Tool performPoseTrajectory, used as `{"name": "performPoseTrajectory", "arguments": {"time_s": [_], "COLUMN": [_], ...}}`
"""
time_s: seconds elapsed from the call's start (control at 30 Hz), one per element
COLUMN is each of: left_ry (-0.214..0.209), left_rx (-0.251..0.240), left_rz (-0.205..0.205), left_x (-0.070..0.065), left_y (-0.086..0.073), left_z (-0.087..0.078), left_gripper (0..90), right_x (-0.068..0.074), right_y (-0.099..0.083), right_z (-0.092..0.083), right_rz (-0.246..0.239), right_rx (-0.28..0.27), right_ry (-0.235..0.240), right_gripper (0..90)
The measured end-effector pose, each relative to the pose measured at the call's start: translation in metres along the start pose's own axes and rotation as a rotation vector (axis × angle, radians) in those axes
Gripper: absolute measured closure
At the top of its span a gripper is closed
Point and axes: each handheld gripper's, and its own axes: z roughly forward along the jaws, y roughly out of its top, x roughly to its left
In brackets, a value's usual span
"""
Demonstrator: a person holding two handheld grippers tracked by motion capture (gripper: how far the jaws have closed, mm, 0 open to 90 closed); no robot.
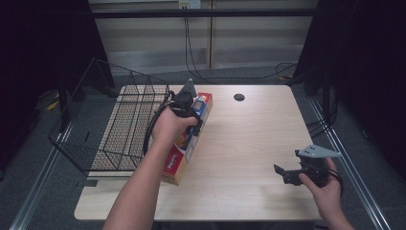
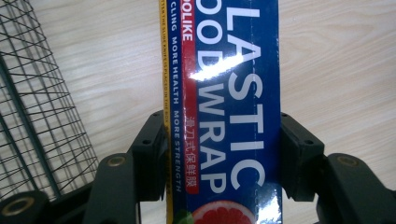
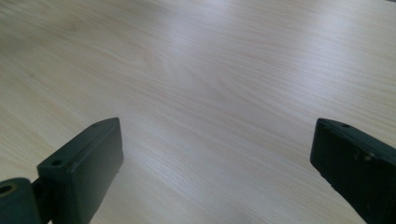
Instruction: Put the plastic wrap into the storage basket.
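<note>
A long blue, red and yellow box of plastic food wrap (image 1: 187,143) lies lengthwise left of the table's middle, right beside the wire basket. My left gripper (image 1: 187,116) comes down on its far half and is shut on it. In the left gripper view both pads (image 2: 152,144) press the long sides of the box (image 2: 229,116), whose white lettering reads "PLASTIC FOOD WRAP". My right gripper (image 1: 283,173) is held low near the table's front right corner, pointing left. Its jaws stand wide apart over bare wood (image 3: 215,84) with nothing between them.
A black wire basket (image 1: 103,125) stands at the left of the wooden table (image 1: 249,139) and overhangs its left edge; its mesh (image 2: 32,102) is close to the box. A dark round hole (image 1: 239,97) sits near the far edge. Cables run across the floor behind.
</note>
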Motion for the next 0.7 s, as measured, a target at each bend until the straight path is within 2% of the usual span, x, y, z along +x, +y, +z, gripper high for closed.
{"name": "performPoseTrajectory", "arguments": {"time_s": [0.13, 0.2, 0.23, 0.4, 0.53, 0.7], "left_ry": [-0.002, -0.009, -0.008, 0.003, -0.004, 0.003], "left_rx": [-0.005, -0.021, -0.019, -0.023, -0.027, -0.029], "left_rz": [-0.004, -0.026, -0.018, -0.037, -0.051, -0.056], "left_x": [0.003, 0.004, 0.006, 0.011, 0.014, 0.017], "left_y": [0.001, 0.000, 0.001, 0.001, 0.001, 0.001], "left_z": [-0.008, -0.011, -0.013, -0.022, -0.027, -0.033], "left_gripper": [44.3, 44.3, 44.3, 44.3, 44.3, 44.3], "right_x": [0.002, 0.002, 0.002, 0.001, 0.001, 0.002], "right_y": [0.000, 0.001, 0.001, 0.000, 0.000, 0.000], "right_z": [0.000, 0.000, 0.000, -0.001, 0.000, 0.000], "right_rz": [-0.001, -0.001, -0.002, -0.003, -0.004, -0.003], "right_rx": [0.006, 0.001, 0.001, 0.000, -0.001, 0.000], "right_ry": [0.000, 0.001, 0.001, -0.003, -0.006, -0.003], "right_gripper": [2.6, 2.6, 2.6, 2.6, 2.6, 2.6]}}
